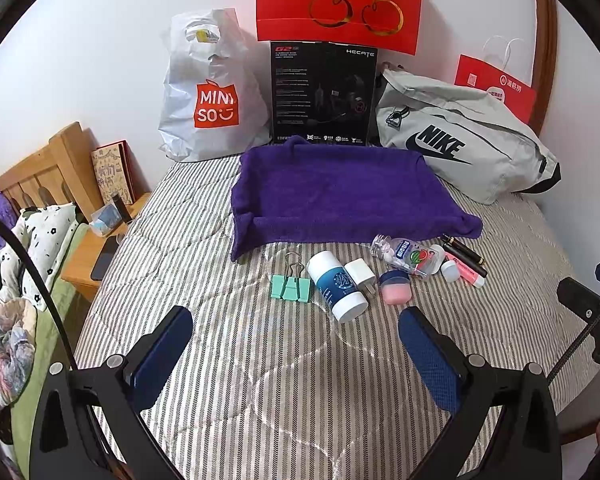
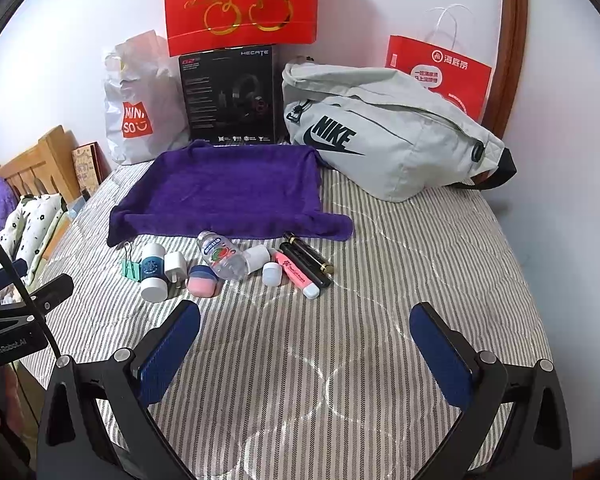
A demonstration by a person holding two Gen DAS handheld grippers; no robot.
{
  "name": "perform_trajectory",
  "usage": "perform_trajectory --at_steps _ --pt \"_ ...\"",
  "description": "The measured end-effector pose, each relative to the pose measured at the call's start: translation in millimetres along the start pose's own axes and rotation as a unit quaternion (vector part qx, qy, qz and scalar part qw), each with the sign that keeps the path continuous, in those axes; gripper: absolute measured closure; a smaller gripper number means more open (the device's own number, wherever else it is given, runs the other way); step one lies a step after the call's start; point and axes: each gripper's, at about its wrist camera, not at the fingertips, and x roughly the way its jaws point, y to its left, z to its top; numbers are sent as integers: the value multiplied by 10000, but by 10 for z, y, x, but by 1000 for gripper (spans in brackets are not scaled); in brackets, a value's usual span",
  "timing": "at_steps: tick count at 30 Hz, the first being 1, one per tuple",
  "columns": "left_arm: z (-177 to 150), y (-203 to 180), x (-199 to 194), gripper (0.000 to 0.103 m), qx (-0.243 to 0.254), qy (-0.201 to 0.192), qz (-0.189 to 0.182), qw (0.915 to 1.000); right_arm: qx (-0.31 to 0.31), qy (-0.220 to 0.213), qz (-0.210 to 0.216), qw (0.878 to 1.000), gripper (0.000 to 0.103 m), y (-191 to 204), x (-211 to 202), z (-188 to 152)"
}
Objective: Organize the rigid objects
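Left wrist view: both grippers' fingers (image 1: 168,344) spread empty, blue-and-white bottle (image 1: 338,286) lying ahead between them

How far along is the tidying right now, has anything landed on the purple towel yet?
Nothing looks done: the purple towel is bare. Nothing is in hand either; the left gripper and right gripper both hover open above the striped bedcover. Left to move: binder clip, blue-and-white tube, charger plug, pink jar, clear bottle, small white cap, pink highlighter, two black pens.

Striped bed (image 1: 260,360) carries purple towel (image 1: 340,196), small items, bags.
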Motion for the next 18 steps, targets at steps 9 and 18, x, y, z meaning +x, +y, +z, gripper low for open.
perform_trajectory --at_steps 9,18 --pt "26 69 126 0 39 43 21 10000 62 59 -19 10000 0 -19 62 24" --pt "-9 188 665 0 117 315 173 9993 168 165 90 9997 0 -127 345 65"
